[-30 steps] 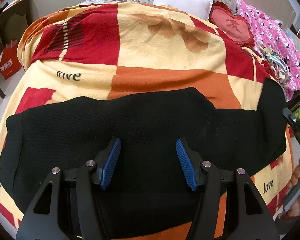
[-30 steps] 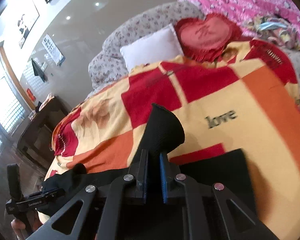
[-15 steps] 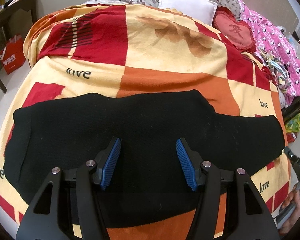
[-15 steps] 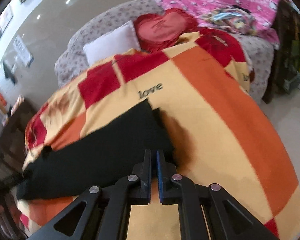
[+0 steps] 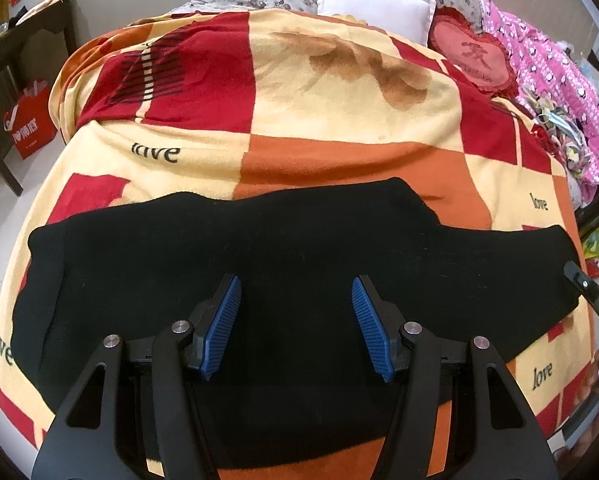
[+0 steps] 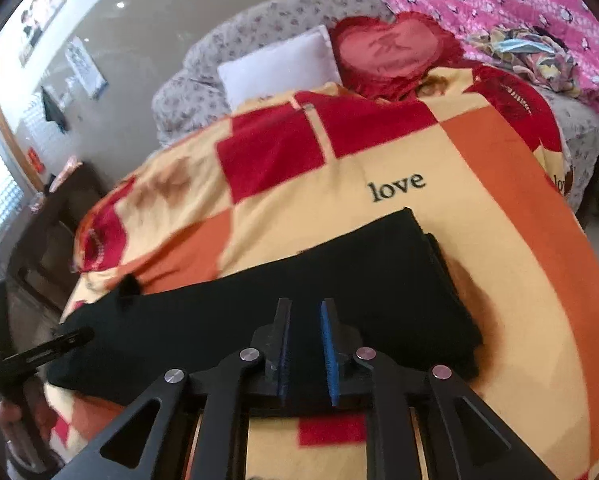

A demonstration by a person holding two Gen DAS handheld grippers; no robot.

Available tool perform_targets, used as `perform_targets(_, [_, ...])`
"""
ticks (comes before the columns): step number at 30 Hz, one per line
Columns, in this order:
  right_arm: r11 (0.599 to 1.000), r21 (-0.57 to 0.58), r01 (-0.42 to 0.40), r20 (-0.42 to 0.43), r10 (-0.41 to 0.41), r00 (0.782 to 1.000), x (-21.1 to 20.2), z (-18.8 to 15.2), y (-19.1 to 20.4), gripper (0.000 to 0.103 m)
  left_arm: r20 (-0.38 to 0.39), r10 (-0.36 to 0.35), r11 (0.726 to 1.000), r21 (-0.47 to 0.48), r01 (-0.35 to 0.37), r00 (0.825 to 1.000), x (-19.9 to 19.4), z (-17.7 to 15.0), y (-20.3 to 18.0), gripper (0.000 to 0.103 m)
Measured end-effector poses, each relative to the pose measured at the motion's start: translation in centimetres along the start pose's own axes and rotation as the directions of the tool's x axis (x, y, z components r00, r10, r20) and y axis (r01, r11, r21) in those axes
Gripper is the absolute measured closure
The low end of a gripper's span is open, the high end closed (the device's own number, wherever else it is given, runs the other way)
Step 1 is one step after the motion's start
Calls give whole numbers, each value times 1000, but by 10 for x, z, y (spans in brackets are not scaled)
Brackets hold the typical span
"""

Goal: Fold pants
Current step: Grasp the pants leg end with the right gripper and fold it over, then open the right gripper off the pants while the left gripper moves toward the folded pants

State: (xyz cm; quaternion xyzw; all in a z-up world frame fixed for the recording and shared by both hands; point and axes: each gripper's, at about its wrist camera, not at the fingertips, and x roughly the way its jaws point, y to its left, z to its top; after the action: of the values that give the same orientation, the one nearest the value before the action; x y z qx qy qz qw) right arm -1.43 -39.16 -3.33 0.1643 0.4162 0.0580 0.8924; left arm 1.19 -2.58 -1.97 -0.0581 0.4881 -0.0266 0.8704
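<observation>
Black pants (image 5: pixel 299 248) lie flat across the near part of a bed, on a red, orange and cream blanket (image 5: pixel 299 92). They also show in the right wrist view (image 6: pixel 339 280), with one end folded over in layers. My left gripper (image 5: pixel 296 322) is open and empty, hovering over the middle of the pants. My right gripper (image 6: pixel 306 346) has its jaws slightly apart with nothing between them, above the near edge of the pants at their right end. Its tip shows in the left wrist view (image 5: pixel 591 292) at the far right.
A white pillow (image 5: pixel 375 4), a red heart cushion (image 5: pixel 475 56) and a pink quilt (image 5: pixel 559 92) lie at the head and right side of the bed. A dark wooden table (image 5: pixel 15 52) and a red bag (image 5: pixel 29 120) stand on the floor to the left.
My right gripper laid the lifted end of the pants down on the bed, opened a little and let go. The left gripper stayed open over the pants.
</observation>
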Motion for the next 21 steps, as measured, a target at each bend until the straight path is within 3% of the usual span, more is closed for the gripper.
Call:
perform_targets(2, [998, -5, 60, -26, -60, 998, 10, 0, -10, 85, -1, 10, 1000, 9, -10, 1000, 5, 2, -2, 46])
perform_targets(5, [999, 46, 21, 1, -21, 1000, 4, -1, -30, 85, -2, 31, 999, 34, -31, 1000, 12, 5, -6, 46])
perform_targets(8, [997, 71, 35, 7, -35, 999, -3, -3, -38, 86, 0, 21, 999, 38, -21, 1000, 9, 9, -7, 46])
perform_targets(14, [994, -27, 103, 17, -103, 995, -14, 7, -13, 78, 34, -5, 999, 52, 4, 999, -2, 23, -20, 46])
perform_targets(21, [984, -63, 165, 9, -165, 986, -3, 13, -12, 74, 6, 6, 996, 93, -7, 1000, 21, 33, -46, 46])
